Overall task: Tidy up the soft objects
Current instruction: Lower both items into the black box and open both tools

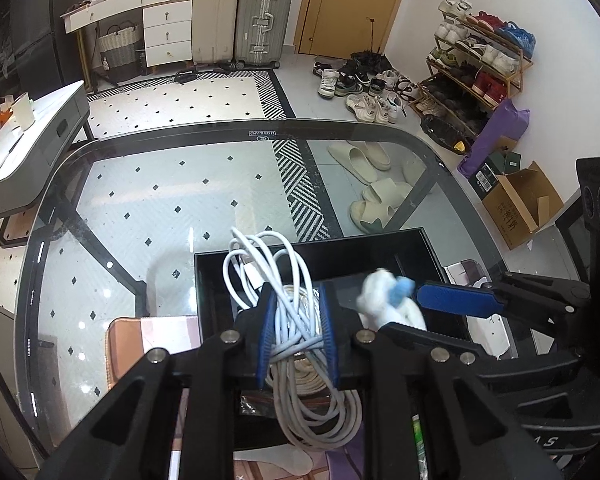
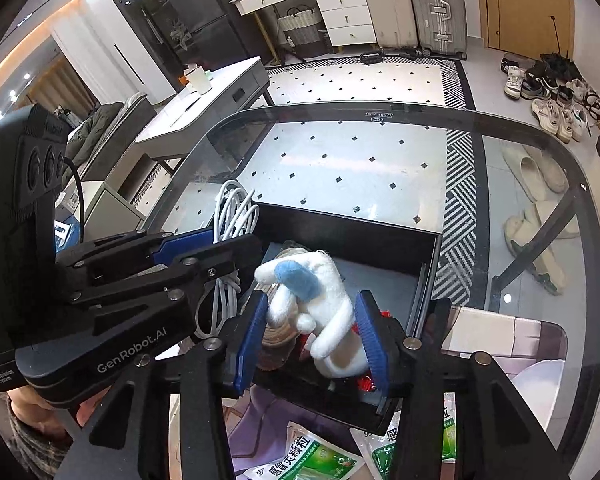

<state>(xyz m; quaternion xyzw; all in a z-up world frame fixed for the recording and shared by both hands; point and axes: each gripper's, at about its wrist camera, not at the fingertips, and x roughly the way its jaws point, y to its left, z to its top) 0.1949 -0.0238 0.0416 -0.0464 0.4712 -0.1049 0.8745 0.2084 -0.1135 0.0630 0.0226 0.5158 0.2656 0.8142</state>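
While both loads hung over the black box (image 2: 352, 232), my left hand-held gripper (image 1: 296, 328) clamped the white cable (image 1: 296, 320), right hand-held gripper (image 2: 312, 336) pinched the plush toy (image 2: 320, 304); neither yet released.

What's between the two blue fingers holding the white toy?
Only the white plush toy itself. The right gripper pinches it over the black box, as the right wrist view shows.

This is a home, most likely a living room close to the entrance. A glass table (image 1: 148, 184) stands over a white patterned carpet (image 1: 172, 100). Behind it two suitcases (image 1: 242, 20) stand beside a white chest of drawers (image 1: 167, 32). A wooden door (image 1: 352, 4), a shoe rack (image 1: 480, 64) full of shoes and slippers (image 1: 366, 160) on the floor show it.
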